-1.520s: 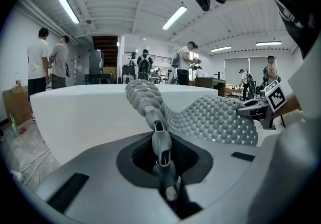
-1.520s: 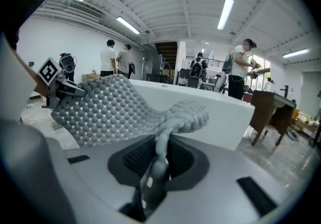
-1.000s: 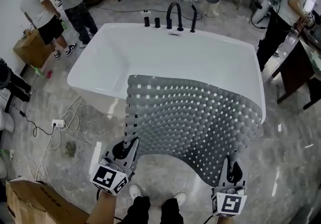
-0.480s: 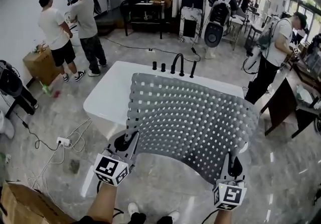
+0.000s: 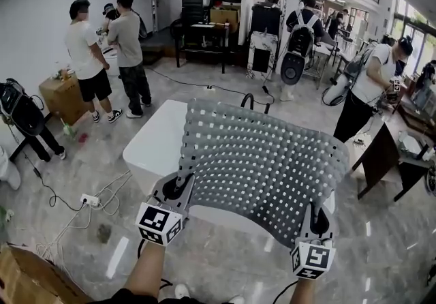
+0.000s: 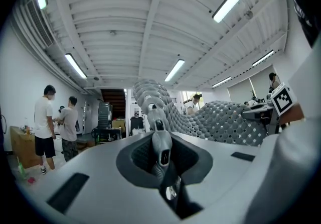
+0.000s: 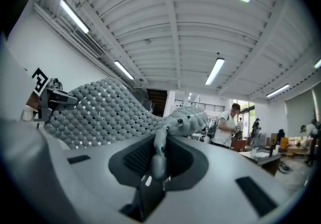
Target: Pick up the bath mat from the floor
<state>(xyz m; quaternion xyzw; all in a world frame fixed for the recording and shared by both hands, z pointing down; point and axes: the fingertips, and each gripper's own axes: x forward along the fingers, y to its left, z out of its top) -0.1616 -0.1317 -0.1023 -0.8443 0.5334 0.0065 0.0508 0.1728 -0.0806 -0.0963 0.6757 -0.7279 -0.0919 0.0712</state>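
Observation:
The grey bath mat (image 5: pixel 262 163), full of small square holes, hangs spread in the air between both grippers, in front of the white bathtub (image 5: pixel 153 142). My left gripper (image 5: pixel 179 190) is shut on the mat's near left corner (image 6: pixel 159 135). At the mat's near right corner (image 7: pixel 159 153) my right gripper (image 5: pixel 317 224) is shut as well. In the left gripper view the mat (image 6: pixel 220 120) curls up and away to the right. In the right gripper view the mat (image 7: pixel 103 110) stretches off to the left. The mat hides most of the tub and its black taps (image 5: pixel 249 99).
Marble floor (image 5: pixel 225 255) lies below. A power strip with cables (image 5: pixel 90 200) is on the floor at the left, a cardboard box (image 5: pixel 20 281) at the lower left. Two people (image 5: pixel 109 57) stand far left, others (image 5: pixel 368 88) and tables at the right.
Both grippers have lifted the mat higher, so it now covers most of the tub. The head view has tilted up and shows more of the room.

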